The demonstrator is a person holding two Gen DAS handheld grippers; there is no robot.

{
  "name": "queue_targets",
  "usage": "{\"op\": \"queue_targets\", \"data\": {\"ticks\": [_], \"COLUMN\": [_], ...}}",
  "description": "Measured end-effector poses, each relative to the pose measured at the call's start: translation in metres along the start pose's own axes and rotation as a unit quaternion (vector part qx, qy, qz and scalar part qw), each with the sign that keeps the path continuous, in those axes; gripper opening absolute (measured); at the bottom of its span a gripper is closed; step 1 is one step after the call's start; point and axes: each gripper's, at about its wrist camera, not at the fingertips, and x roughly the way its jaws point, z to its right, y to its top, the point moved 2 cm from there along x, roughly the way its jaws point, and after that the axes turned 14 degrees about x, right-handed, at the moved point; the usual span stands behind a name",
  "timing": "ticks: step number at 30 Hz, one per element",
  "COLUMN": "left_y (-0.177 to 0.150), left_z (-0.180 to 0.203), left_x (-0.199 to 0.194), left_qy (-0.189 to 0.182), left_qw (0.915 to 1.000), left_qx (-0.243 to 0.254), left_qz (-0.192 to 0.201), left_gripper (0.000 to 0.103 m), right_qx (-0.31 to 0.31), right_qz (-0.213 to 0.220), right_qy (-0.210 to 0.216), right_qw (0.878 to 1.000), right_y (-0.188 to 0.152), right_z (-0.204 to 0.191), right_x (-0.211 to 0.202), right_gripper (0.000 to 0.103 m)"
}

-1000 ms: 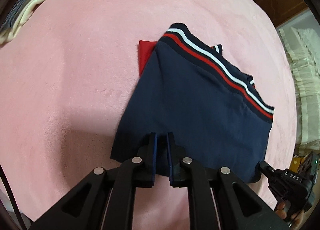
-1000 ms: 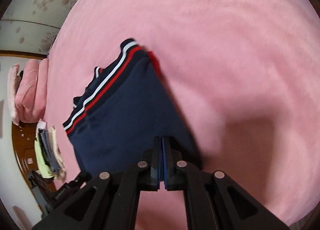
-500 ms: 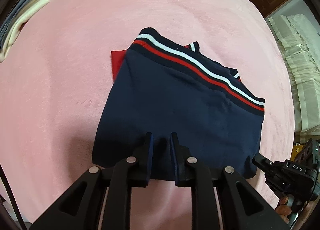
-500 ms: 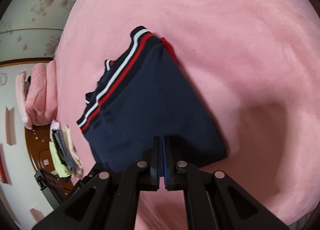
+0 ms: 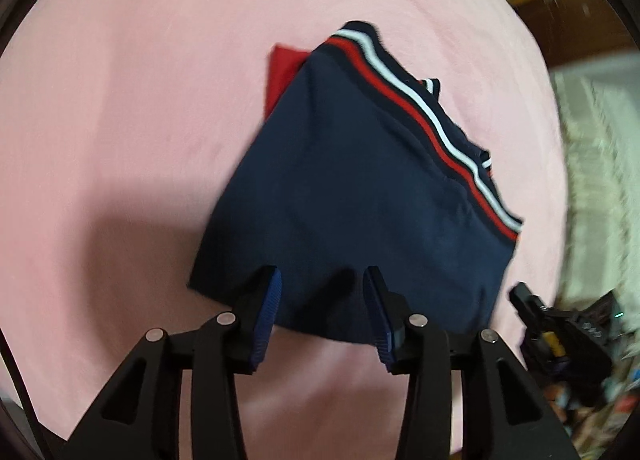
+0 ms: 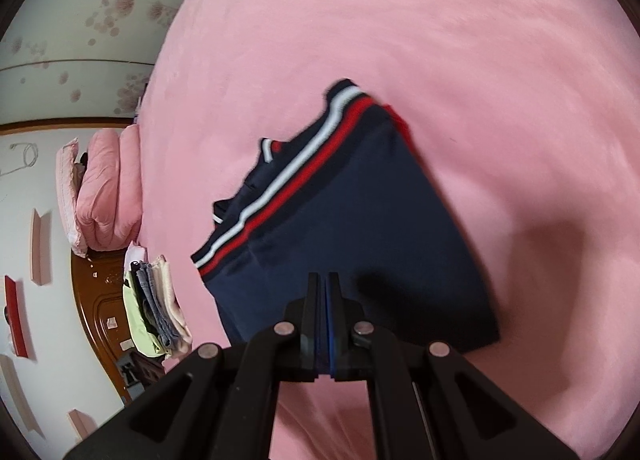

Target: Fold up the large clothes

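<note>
One navy garment (image 5: 360, 196), with a red and white striped hem and a red layer peeking out beneath, lies folded into a compact square on the pink bed (image 5: 120, 100), laid flat so the fold holds. The left claw (image 5: 320, 312) hangs over its near edge, jaws opening, the cloth below them but seemingly not pinched, though blur makes this uncertain. The right claw (image 6: 324, 320) is pressed together with nothing visible between its pads. One stack of folded clothes (image 6: 156, 304) sits at the bed's edge, probably finished pieces.
</note>
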Motion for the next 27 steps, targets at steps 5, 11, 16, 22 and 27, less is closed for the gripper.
{"op": "queue_targets", "data": {"ticks": [5, 11, 16, 22, 27], "left_y": [-0.014, -0.02, -0.024, -0.028, -0.032], "left_z": [-0.018, -0.02, -0.022, -0.032, -0.038], "left_x": [0.007, 0.015, 0.019, 0.026, 0.031], "left_qy": [-0.056, -0.074, -0.09, -0.126, -0.159], "left_qw": [0.9969, 0.9954, 0.9936, 0.9888, 0.9826], "left_qx": [-0.055, -0.06, -0.067, -0.08, -0.096], "left_qz": [0.003, 0.005, 0.007, 0.001, 0.001], "left_gripper": [0.046, 0.047, 0.047, 0.048, 0.054], "right_qx": [-0.022, -0.035, -0.059, -0.068, -0.098], "right_qz": [-0.004, -0.008, -0.004, -0.039, -0.042], "right_qy": [0.016, 0.037, -0.002, -0.058, -0.096], "right_qw": [1.0, 0.999, 0.998, 0.995, 0.99], "right_y": [-0.002, -0.007, -0.01, -0.014, -0.025], "right_z": [-0.021, -0.038, -0.048, -0.043, -0.038], "right_x": [0.018, 0.043, 0.061, 0.096, 0.106], "right_gripper": [0.002, 0.002, 0.002, 0.002, 0.001]}}
